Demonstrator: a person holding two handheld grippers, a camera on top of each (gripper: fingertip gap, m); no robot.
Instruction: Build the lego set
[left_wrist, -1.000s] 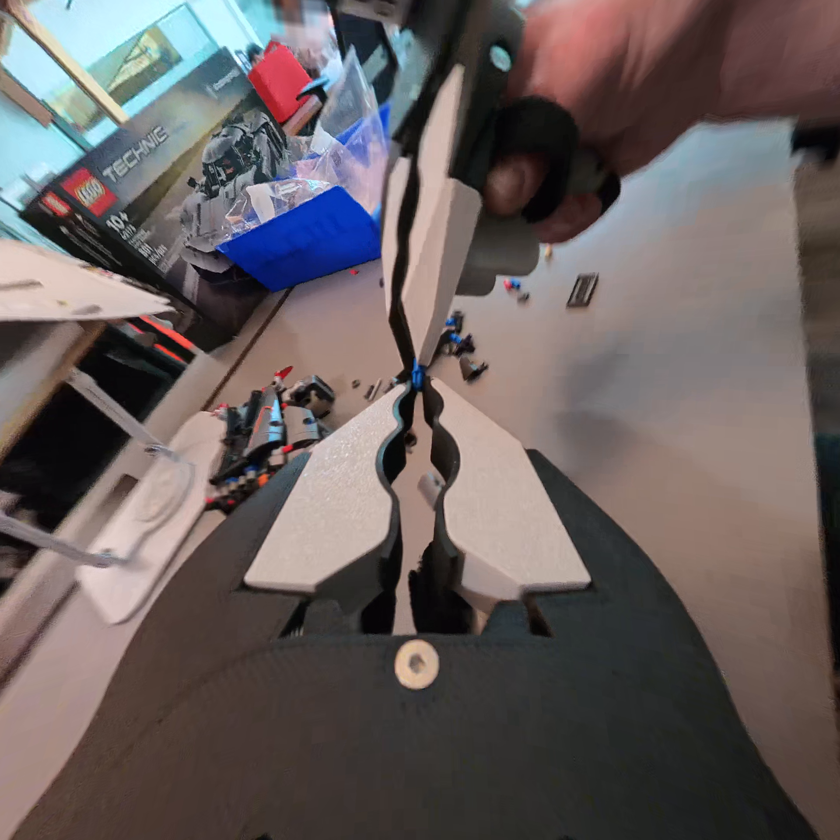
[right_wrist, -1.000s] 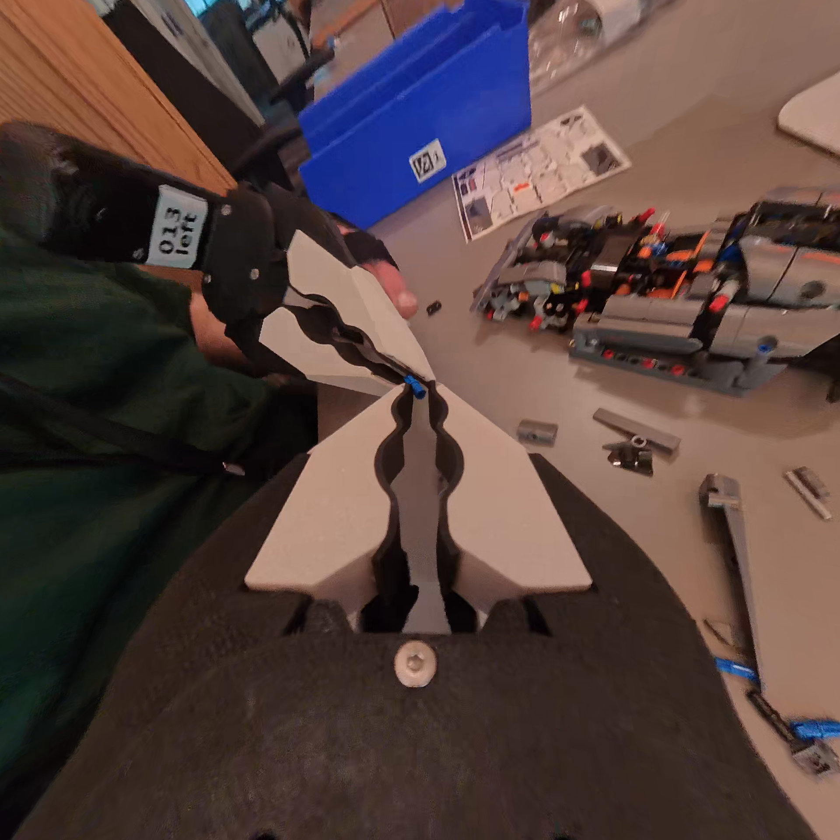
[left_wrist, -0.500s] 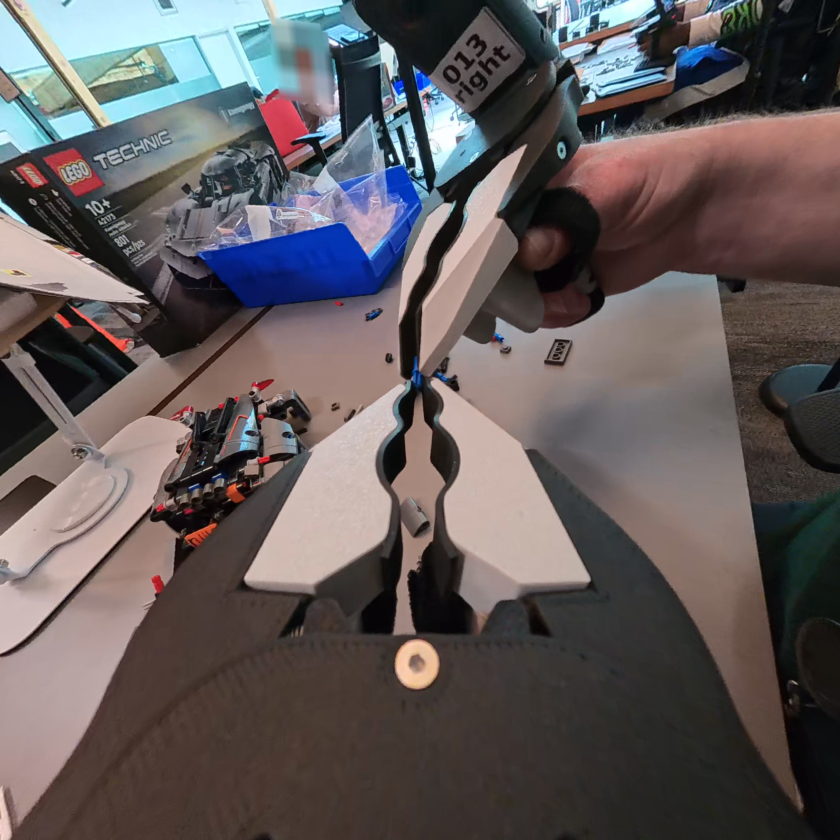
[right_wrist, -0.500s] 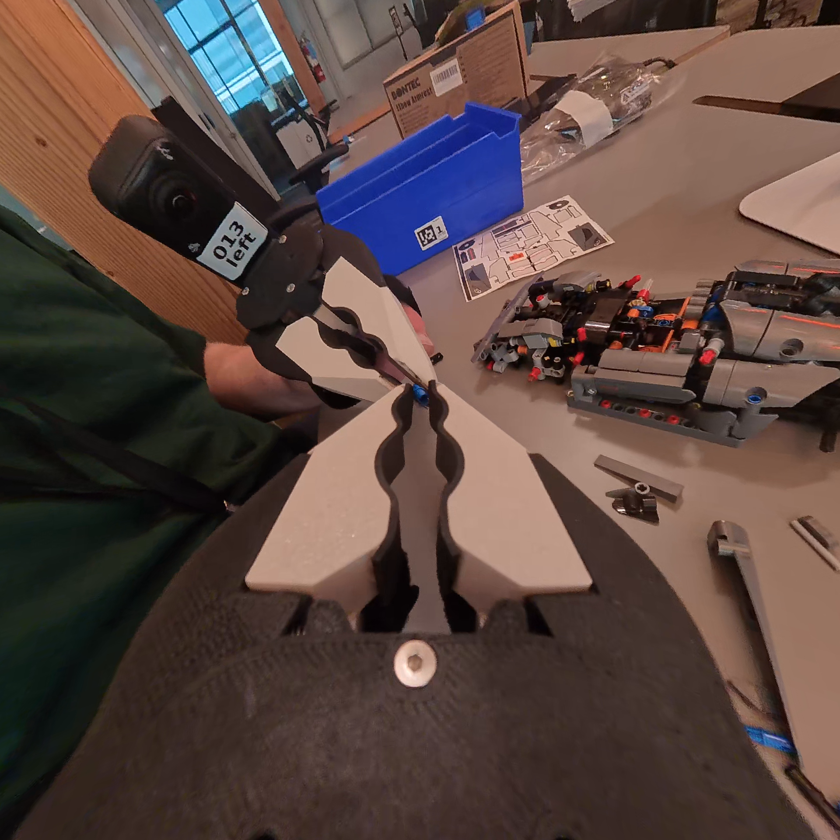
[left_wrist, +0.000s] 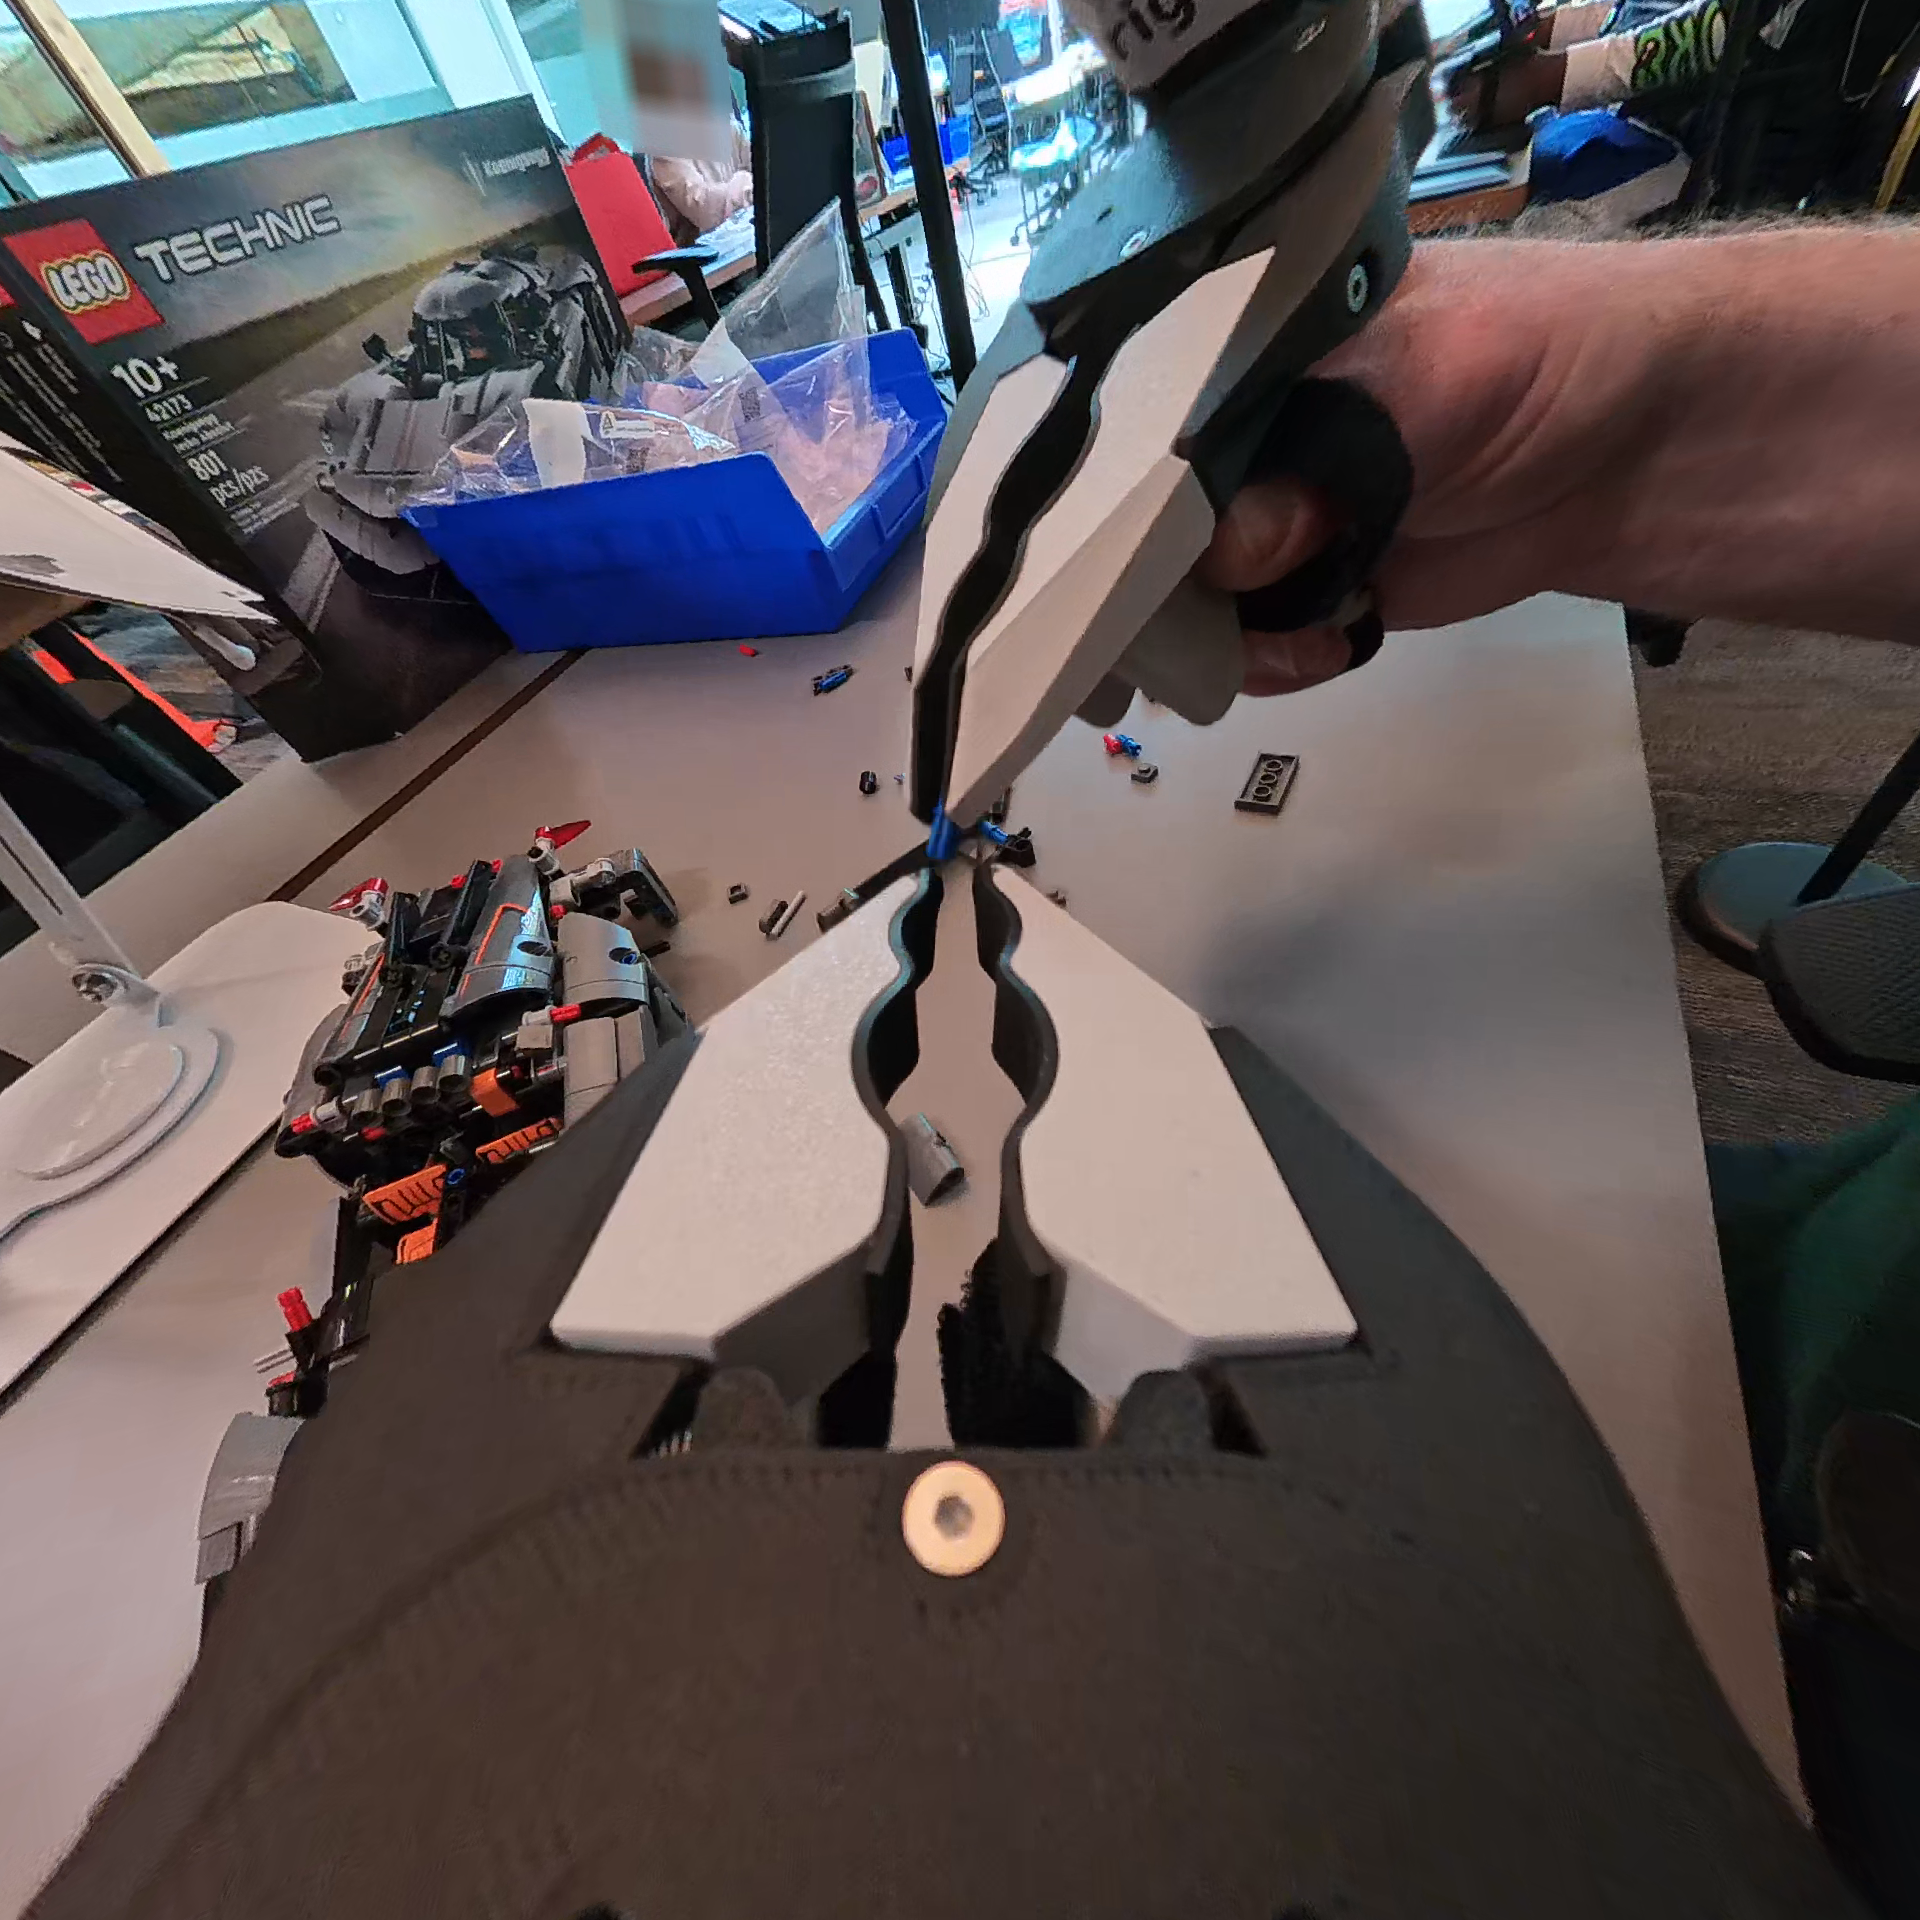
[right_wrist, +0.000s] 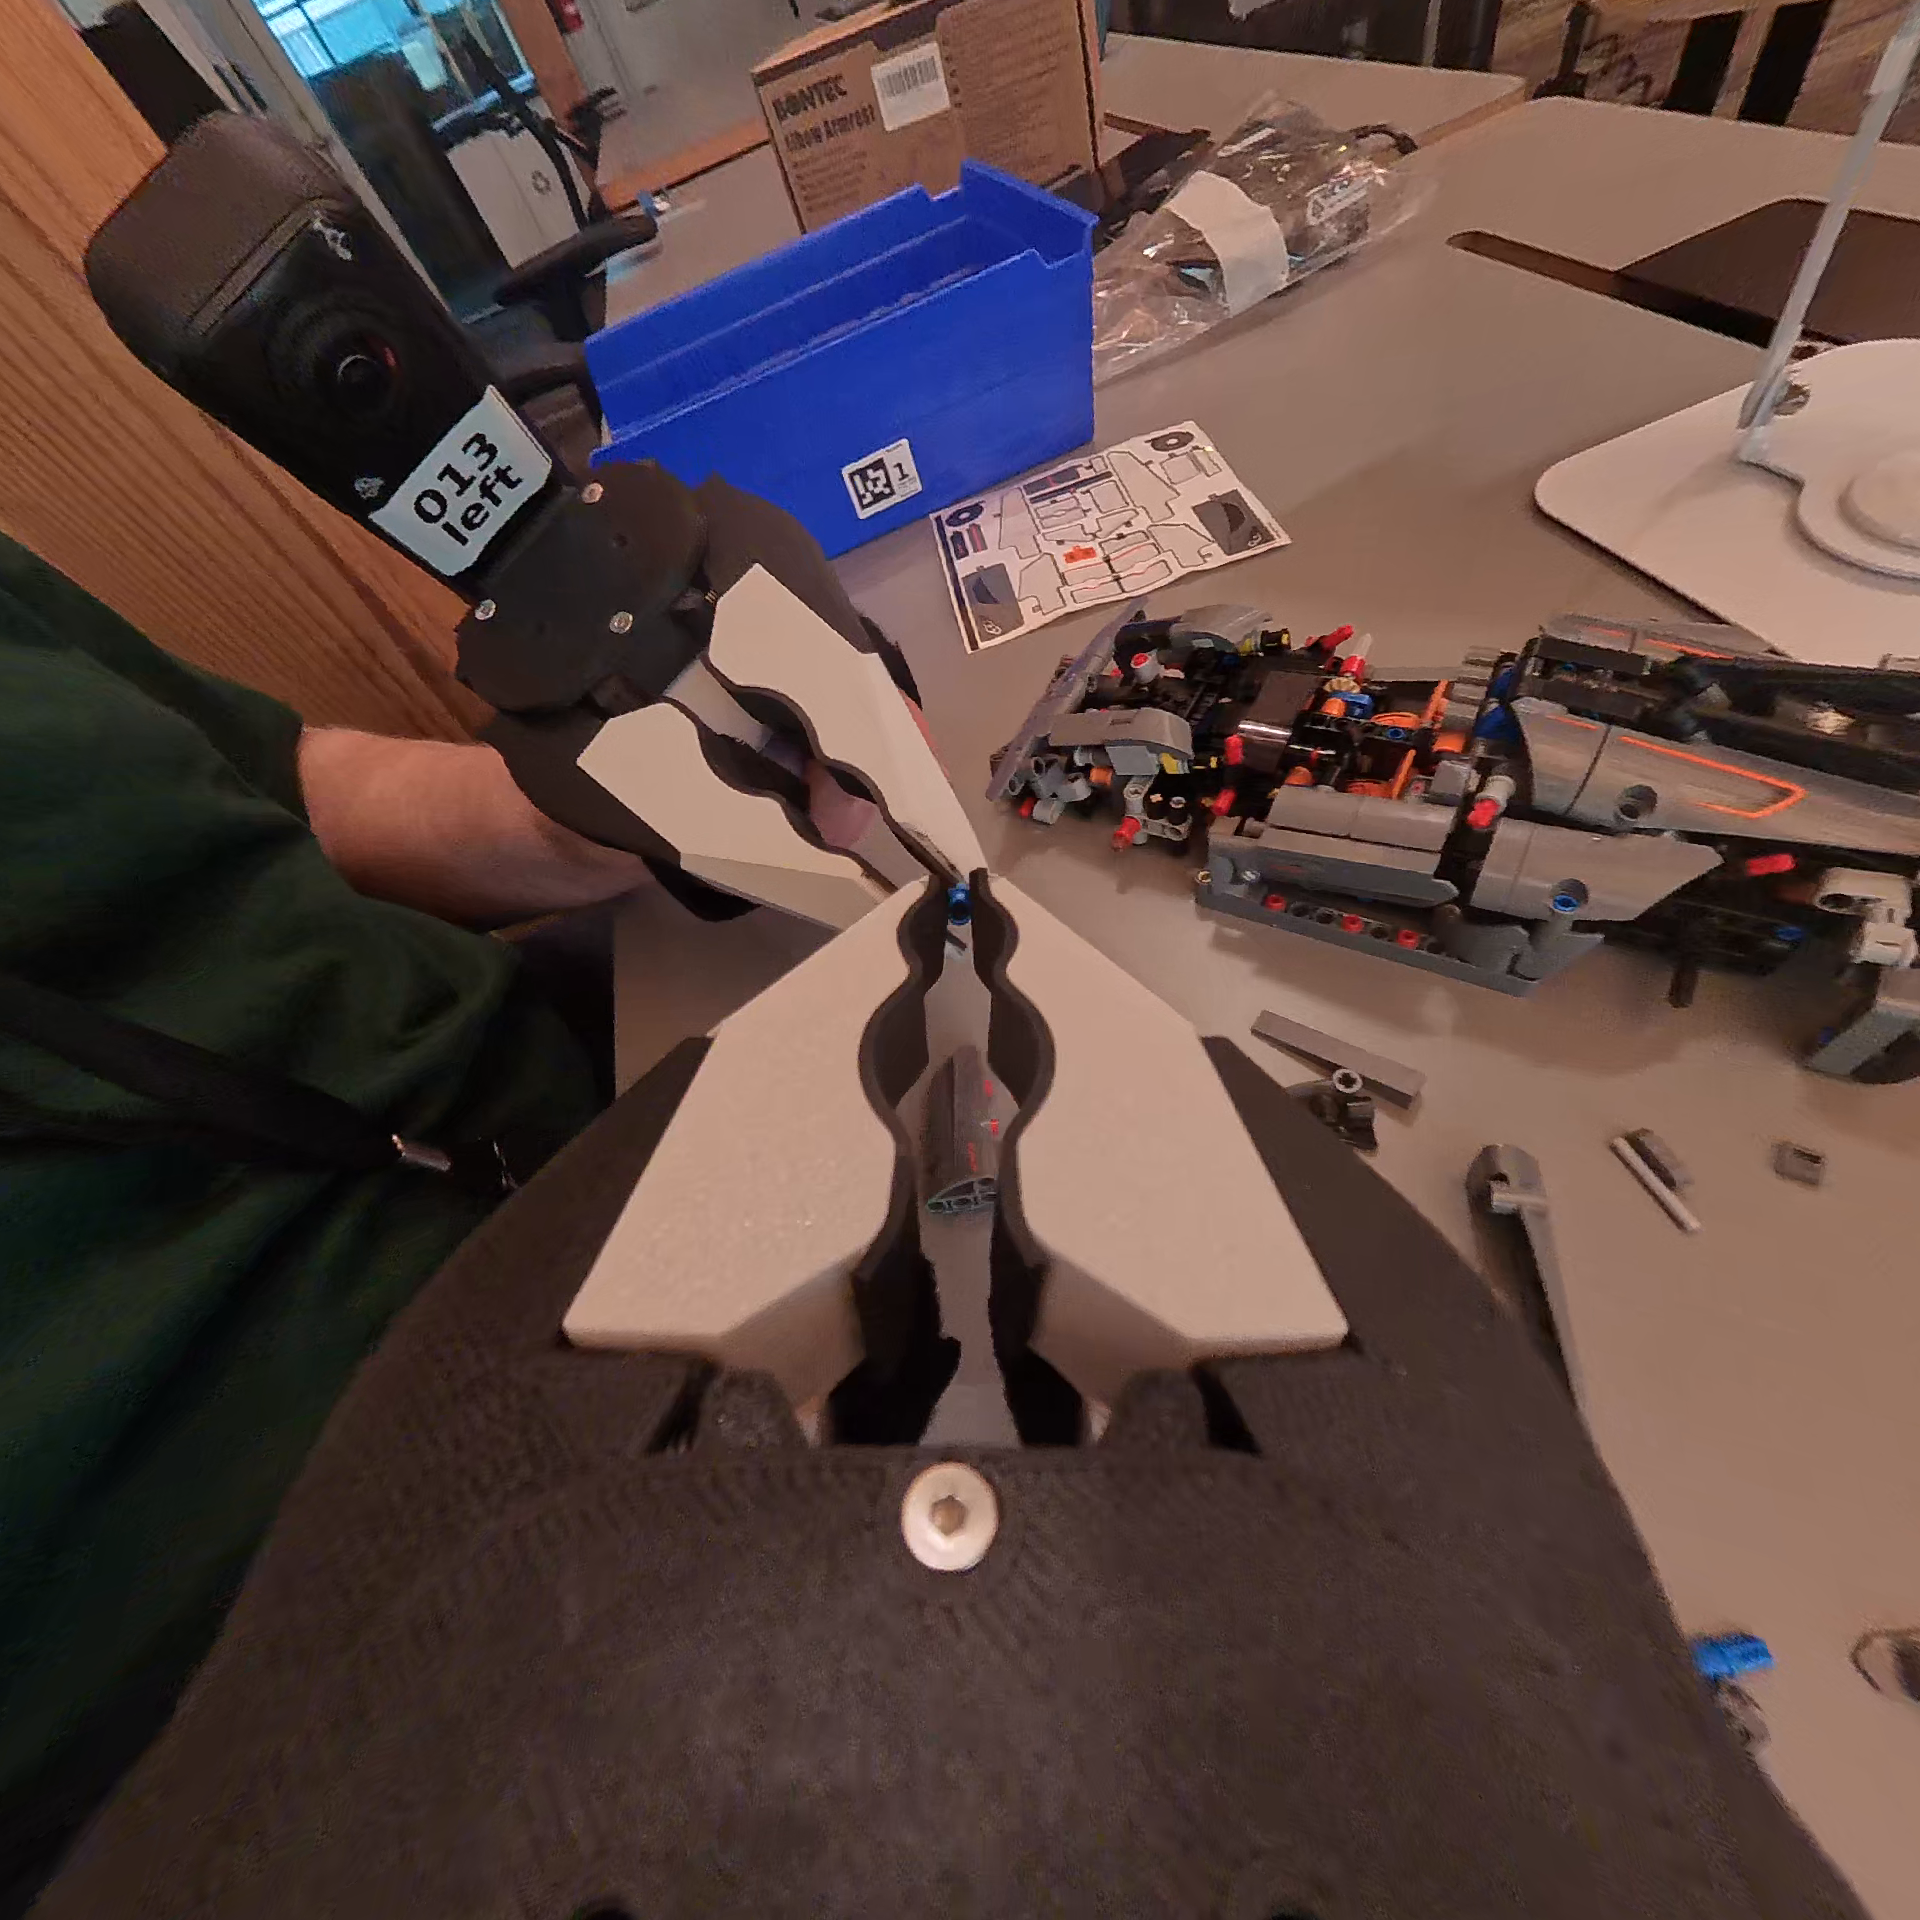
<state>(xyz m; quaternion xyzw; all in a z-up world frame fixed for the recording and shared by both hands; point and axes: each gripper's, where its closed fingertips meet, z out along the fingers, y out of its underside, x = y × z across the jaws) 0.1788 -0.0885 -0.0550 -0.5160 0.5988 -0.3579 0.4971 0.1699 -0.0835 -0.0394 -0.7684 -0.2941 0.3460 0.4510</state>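
Observation:
A small blue pin (left_wrist: 940, 834) sits where the two grippers' tips meet, above the table. My right gripper (right_wrist: 961, 896) is shut on the blue pin (right_wrist: 958, 904); it also shows in the left wrist view (left_wrist: 935, 816), coming down from the upper right. My left gripper (left_wrist: 954, 883) is shut, tip to tip with it, on a thin black rod (left_wrist: 888, 871) that sticks out to the left from the pin. It also shows in the right wrist view (right_wrist: 948, 871). The partly built grey, black and orange car (left_wrist: 468, 1018) (right_wrist: 1455, 790) lies on the table, apart from both grippers.
A blue bin (left_wrist: 665, 540) with bags and the set's box (left_wrist: 260, 343) stand at the back. Another blue bin (right_wrist: 852, 343), a sticker sheet (right_wrist: 1107, 530) and a white stand base (right_wrist: 1714, 499) lie beyond the car. Loose parts (right_wrist: 1340, 1060) and a black plate (left_wrist: 1268, 779) are scattered about. Only a small space, under 4 cm, lies between the two pairs of fingers.
Both grippers stayed tip to tip on the blue pin. The pair tilted and shifted slightly over the table, and the views steadied from blur to sharp.

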